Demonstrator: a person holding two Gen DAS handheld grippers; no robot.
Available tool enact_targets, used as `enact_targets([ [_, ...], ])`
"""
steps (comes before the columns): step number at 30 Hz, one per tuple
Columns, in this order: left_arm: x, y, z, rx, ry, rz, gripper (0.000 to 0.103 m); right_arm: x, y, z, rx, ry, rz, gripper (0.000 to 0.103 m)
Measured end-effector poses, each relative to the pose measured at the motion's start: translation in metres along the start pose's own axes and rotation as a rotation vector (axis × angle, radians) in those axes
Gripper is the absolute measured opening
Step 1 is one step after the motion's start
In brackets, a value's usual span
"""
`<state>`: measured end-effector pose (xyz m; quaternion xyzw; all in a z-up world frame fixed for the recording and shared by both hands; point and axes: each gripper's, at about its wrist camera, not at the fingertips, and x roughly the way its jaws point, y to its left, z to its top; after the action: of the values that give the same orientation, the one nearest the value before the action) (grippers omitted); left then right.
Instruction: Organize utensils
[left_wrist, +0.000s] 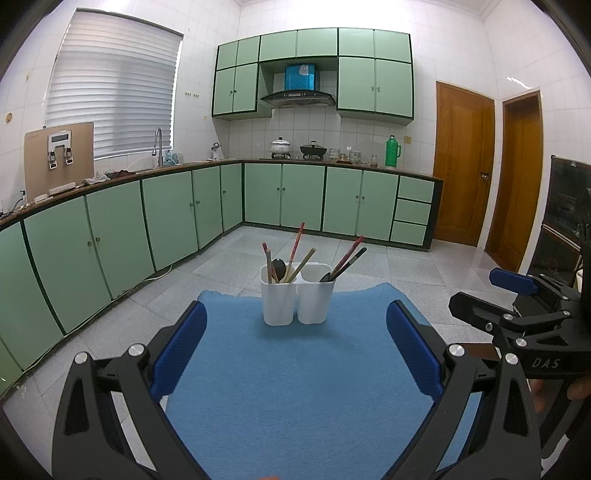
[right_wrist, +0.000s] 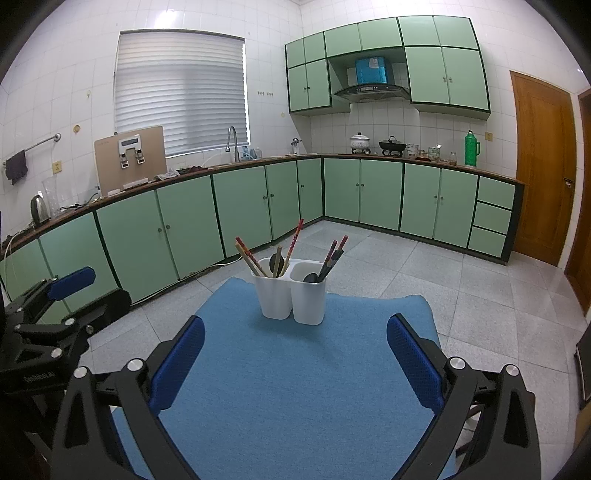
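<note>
I am holding my left gripper (left_wrist: 295, 347) over the near part of a blue mat (left_wrist: 295, 387) that is covering the surface, and its jaws are standing wide apart with nothing between them. My right gripper (right_wrist: 295, 350) is hovering beside it over the same mat, its jaws also spread wide and gripping nothing. In the left wrist view the right gripper is showing at the right edge; in the right wrist view the left gripper is showing at the left edge.

Ahead of both grippers, near the far edge of the mat, a white two-compartment holder (left_wrist: 297, 299) is standing upright. Its left compartment is carrying several chopsticks (left_wrist: 295, 251), red and tan, leaning in different directions, together with a dark spoon (left_wrist: 279, 269). Its right compartment is carrying a pair of dark and red chopsticks (left_wrist: 349, 258) leaning to the right and a second dark spoon (left_wrist: 325, 277) whose bowl is peeking just over the rim. No utensils are lying loose on the mat.

Behind it, green cabinets (left_wrist: 177, 214) are running along the tiled wall.
</note>
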<state>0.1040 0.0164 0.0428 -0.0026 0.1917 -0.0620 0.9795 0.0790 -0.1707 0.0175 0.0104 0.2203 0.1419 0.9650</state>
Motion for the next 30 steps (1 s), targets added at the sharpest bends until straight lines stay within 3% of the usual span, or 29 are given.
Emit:
enact_targets([
  [30,0.0016,-0.0002,-0.0052,-0.012,-0.004,0.000,0.095,0.0041,-0.0046,-0.0037,0.001,0.011,-0.004,0.097],
])
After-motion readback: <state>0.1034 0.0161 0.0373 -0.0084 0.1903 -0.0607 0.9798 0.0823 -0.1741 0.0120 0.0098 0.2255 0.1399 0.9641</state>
